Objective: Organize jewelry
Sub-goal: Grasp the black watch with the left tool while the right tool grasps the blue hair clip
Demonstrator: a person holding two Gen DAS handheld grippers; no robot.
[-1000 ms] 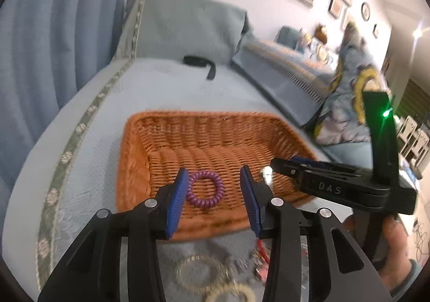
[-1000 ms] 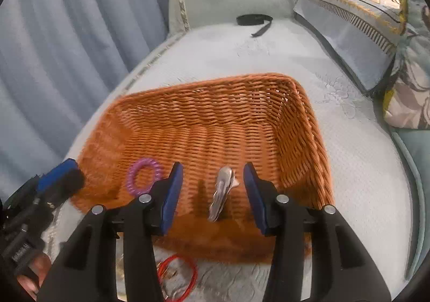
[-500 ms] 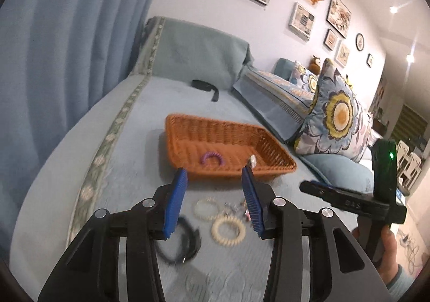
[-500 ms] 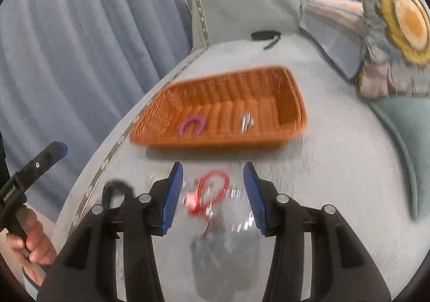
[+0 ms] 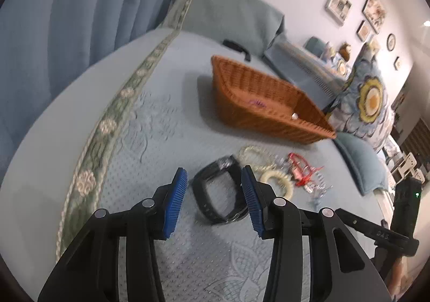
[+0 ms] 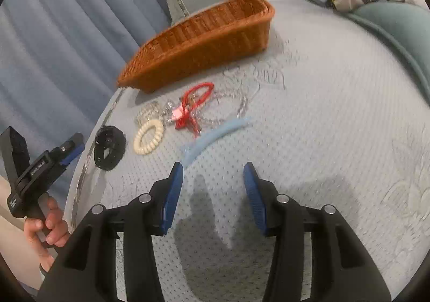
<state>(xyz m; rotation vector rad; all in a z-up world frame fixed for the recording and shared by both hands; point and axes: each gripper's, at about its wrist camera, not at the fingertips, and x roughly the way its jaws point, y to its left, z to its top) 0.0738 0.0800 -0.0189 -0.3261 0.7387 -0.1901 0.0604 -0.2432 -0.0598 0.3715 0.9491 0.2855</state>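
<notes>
Jewelry lies in a little pile on the blue bed cover (image 6: 322, 87), just in front of the orange basket (image 6: 204, 36). In the left wrist view, the left gripper (image 5: 214, 201) is at the bottom middle of the frame with its blue fingers (image 5: 174, 202) apart and holding nothing; the black watch band (image 5: 220, 194) shows in the gap between them, lying on the cover below. To the right of the band are a cream coil ring (image 5: 276, 183), a pale bead bracelet (image 5: 252, 154) and a red string piece (image 5: 301, 170). Inside the basket a purple coil ring (image 5: 256, 103) and a small silver thing (image 5: 294, 115) can be seen. In the right wrist view, the right gripper (image 6: 213, 196) is at the bottom middle, its fingers (image 6: 172, 197) also apart with only bare cover between them. A light blue strip (image 6: 215, 135) lies just above them in the frame. A hand (image 6: 45, 229) at the lower left grips the left gripper's handle.
</notes>
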